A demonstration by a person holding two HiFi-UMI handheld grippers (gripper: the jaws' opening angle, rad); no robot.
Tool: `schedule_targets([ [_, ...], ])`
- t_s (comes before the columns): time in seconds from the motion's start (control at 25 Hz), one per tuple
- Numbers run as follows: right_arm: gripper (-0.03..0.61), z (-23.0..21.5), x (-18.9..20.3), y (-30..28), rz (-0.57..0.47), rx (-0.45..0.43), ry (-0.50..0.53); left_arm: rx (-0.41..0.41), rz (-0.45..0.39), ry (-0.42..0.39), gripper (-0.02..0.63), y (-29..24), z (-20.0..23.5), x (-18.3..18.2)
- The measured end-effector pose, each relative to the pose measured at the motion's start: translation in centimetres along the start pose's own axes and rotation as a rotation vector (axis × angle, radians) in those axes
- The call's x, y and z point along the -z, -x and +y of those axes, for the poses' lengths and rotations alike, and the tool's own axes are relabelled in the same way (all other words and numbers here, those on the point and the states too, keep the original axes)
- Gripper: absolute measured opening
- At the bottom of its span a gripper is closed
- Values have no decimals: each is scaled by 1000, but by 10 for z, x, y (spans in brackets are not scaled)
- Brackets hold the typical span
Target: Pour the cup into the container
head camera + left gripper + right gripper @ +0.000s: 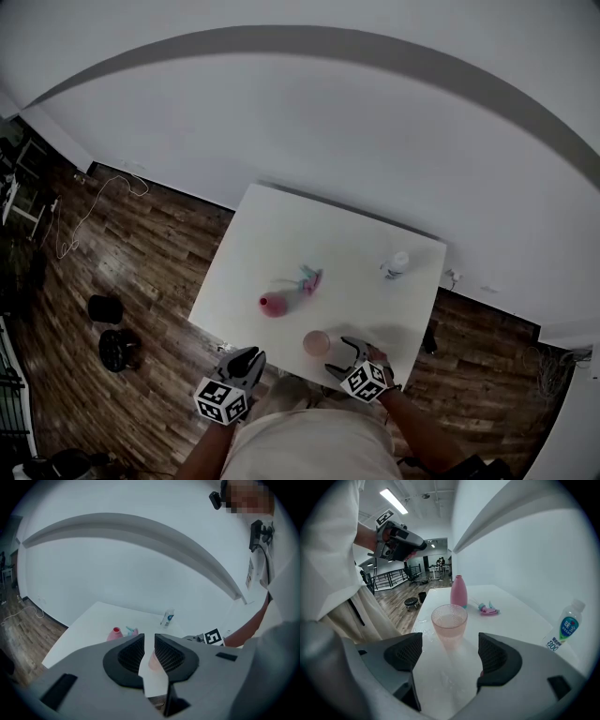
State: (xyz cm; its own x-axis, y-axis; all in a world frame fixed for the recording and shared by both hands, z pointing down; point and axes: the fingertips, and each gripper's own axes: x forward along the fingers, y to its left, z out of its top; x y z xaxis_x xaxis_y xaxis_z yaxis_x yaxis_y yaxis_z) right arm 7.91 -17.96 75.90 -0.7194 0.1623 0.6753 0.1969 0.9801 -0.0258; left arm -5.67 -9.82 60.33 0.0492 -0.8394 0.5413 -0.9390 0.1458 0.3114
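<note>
A clear pink cup (316, 342) with liquid in it stands near the front edge of the white table (272, 234). My right gripper (340, 356) is open just short of the cup (449, 619), which sits ahead of the gap between the jaws without touching them. The pink bottle (274, 304) stands open beyond the cup, seen also as the pink bottle (459, 591). Its pink and teal lid (309, 279) lies beside it. My left gripper (247, 359) hangs off the table's front edge, jaws almost together and empty (150, 641).
A small clear water bottle (397, 264) with a blue label stands at the table's far right. Drops of water (419, 632) lie on the table by the cup. Wooden floor surrounds the table, with black stools (112, 328) at the left. A white wall is behind.
</note>
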Motion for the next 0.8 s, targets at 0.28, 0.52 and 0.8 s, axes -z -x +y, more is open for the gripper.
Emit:
schedule_targets([
  [0.28,356,3,0,-5,-17,-29,28,-33,0,15,61,1,-6,8],
  [0.52,356,1,-2,-12,-25,-41,37,-42,5,43,61,1,-8,11],
  [0.8,356,-5,0,-26,-24,-51,57,-37,12,30,61,-9,-6,7],
])
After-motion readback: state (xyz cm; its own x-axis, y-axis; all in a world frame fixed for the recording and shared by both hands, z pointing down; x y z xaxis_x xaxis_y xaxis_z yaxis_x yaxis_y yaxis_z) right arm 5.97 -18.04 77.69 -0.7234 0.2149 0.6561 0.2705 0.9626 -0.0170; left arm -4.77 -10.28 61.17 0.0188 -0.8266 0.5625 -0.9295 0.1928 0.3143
